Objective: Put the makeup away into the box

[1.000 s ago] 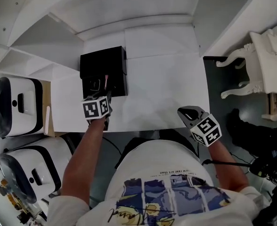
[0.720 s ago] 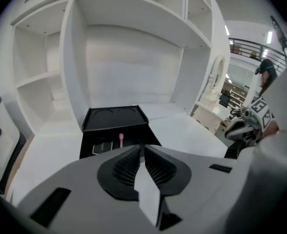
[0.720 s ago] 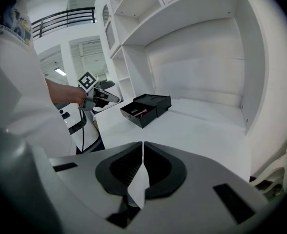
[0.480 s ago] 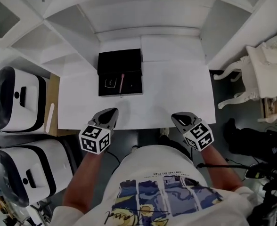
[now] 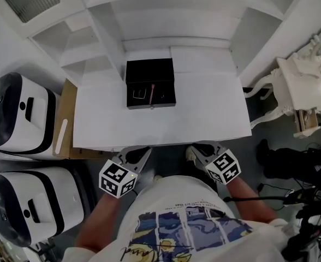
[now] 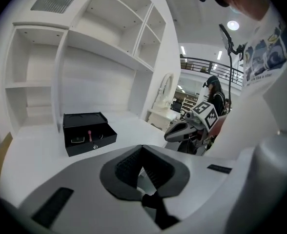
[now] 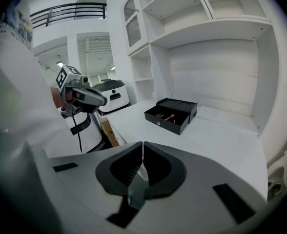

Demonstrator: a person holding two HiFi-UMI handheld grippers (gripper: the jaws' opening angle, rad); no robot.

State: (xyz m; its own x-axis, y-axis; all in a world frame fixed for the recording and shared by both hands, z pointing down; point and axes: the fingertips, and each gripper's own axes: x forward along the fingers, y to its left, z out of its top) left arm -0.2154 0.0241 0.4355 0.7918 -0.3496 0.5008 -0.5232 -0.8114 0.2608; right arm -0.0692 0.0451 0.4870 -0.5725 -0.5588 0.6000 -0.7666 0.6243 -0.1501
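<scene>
Makeup (image 5: 151, 91) already lies inside the open black box (image 5: 150, 83), which sits toward the far middle of the white table (image 5: 204, 113), just in front of the shelves (image 5: 166, 15). A slim pink piece shows plainly in the tray, with a darker item with a pale outline to its left that is too small to name. The lid (image 5: 149, 70) is tipped back on the far side. No loose makeup shows on the bare tabletop, so the putting-away looks done or nearly done. Both tools hang off the near table edge, close to the person's body and well apart from the box. The left gripper (image 6: 142, 147) has its jaws pressed together with nothing between them, and the right gripper (image 7: 143, 143) is likewise closed on nothing. If the lid is to be shut as a last step, a good approach would be from above and behind. Closed jaw tips can nudge the lid's far edge forward while the other tool steadies the front wall so the light box does not slide. The pink piece should be checked first, since anything standing proud of the rim would keep the lid from seating. If nothing more is wanted, keeping both tools low and clear of the table is best.
</scene>
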